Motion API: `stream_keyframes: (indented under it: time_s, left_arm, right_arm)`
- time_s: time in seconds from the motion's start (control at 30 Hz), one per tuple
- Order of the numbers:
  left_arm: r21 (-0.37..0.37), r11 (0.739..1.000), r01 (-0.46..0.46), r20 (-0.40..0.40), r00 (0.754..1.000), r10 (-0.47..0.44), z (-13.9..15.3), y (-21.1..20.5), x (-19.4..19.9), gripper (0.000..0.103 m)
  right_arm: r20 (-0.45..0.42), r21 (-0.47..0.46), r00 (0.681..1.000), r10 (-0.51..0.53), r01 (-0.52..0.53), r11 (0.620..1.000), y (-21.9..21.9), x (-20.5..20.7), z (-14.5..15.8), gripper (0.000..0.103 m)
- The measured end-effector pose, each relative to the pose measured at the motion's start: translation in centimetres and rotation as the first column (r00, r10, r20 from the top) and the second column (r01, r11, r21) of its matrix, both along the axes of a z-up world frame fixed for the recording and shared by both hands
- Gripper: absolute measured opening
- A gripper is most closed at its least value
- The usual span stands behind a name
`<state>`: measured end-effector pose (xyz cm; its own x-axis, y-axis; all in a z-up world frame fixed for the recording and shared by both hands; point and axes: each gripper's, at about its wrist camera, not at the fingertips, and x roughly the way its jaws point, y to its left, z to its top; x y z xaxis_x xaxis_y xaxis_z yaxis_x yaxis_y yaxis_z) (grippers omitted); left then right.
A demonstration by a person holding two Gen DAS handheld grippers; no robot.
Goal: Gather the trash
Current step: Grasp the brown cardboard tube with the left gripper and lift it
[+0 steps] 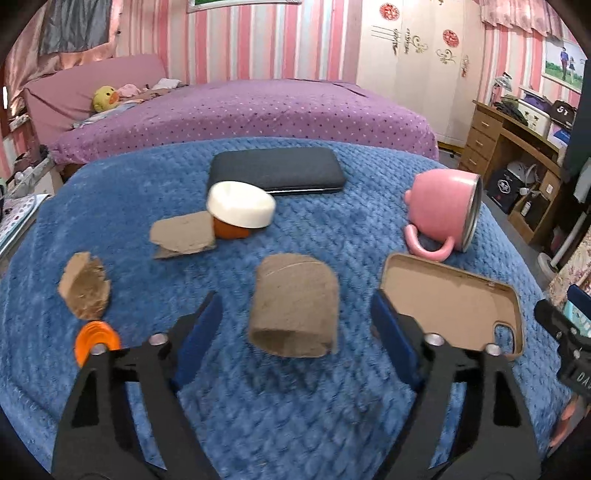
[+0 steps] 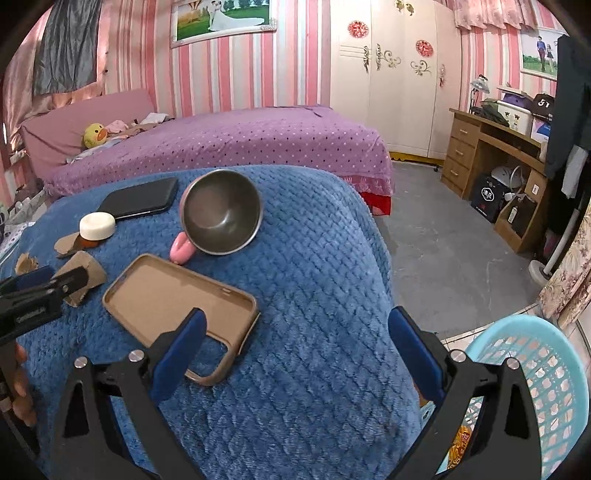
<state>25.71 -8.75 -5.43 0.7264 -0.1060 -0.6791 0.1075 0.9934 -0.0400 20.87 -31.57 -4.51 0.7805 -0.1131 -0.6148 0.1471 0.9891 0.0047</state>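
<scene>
A bedroom in a home is shown. A large bed (image 2: 229,144) under a purple dotted cover is seen in the middle distance, with a yellow duck toy (image 2: 94,134) lying by the pink headboard (image 2: 85,114) at the far left. The walls (image 2: 229,74) are papered in pink and white stripes, and a framed wedding photo (image 2: 221,18) is hung above the bed. A cream wardrobe (image 2: 399,77) with gilt scrollwork and red paper ornaments is placed at the far right. A wooden desk (image 2: 480,147) piled with bags is set along the right wall, and a grey floor (image 2: 443,240) is visible beside it.
</scene>
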Motion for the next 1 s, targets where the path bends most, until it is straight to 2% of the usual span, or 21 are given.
stream_keyframes:
  time_s: [0.03, 0.13, 0.23, 0.33, 0.43, 0.6, 0.77, 1.0]
  left_arm:
    - [0.000, 1.000, 0.011, -0.011, 1.000, -0.011, -0.2, -0.3, 0.2, 0.062]
    - [0.017, 1.000, 0.009, -0.022, 1.000, -0.009, -0.5, -0.6, 0.5, 0.050]
    - [-0.019, 1.000, 0.004, -0.014, 1.000, -0.004, -0.4, 0.1, 0.5, 0.043]
    - [-0.045, 0.999, 0.002, -0.012, 1.000, -0.003, -0.1, 1.0, 0.2, 0.042]
    - [-0.006, 1.000, -0.007, 0.024, 1.000, 0.007, 0.8, 1.6, -0.7, 0.041]
    - [0.026, 0.999, -0.039, 0.087, 0.996, 0.036, 3.1, 4.8, -3.1, 0.042]
    - [0.036, 0.993, -0.114, 0.113, 0.988, 0.110, 4.4, 10.4, -5.3, 0.041]
    - [0.026, 0.967, -0.254, 0.100, 0.963, 0.250, 4.1, 19.3, -7.0, 0.042]
  right_arm:
    - [-0.001, -0.004, 1.000, 0.002, -0.002, 1.000, 0.2, 0.0, -0.1, 0.096]
    - [0.004, -0.015, 1.000, 0.008, -0.008, 1.000, 0.5, -0.1, -0.1, 0.096]
    - [0.005, -0.031, 1.000, 0.011, -0.010, 0.999, 0.9, -0.2, -0.1, 0.096]
    - [0.010, -0.062, 1.000, 0.020, -0.020, 0.998, 1.6, -0.3, 0.0, 0.096]
    - [0.017, -0.085, 0.999, 0.028, -0.026, 0.996, 2.3, -0.6, 0.2, 0.096]
    - [0.031, -0.066, 0.998, 0.057, -0.054, 0.996, 3.8, -1.4, 1.0, 0.096]
    - [0.041, -0.061, 0.991, 0.124, -0.122, 0.991, 7.6, -1.6, 1.6, 0.096]
    - [0.049, -0.051, 0.968, 0.244, -0.242, 0.969, 15.5, -1.1, 1.7, 0.096]
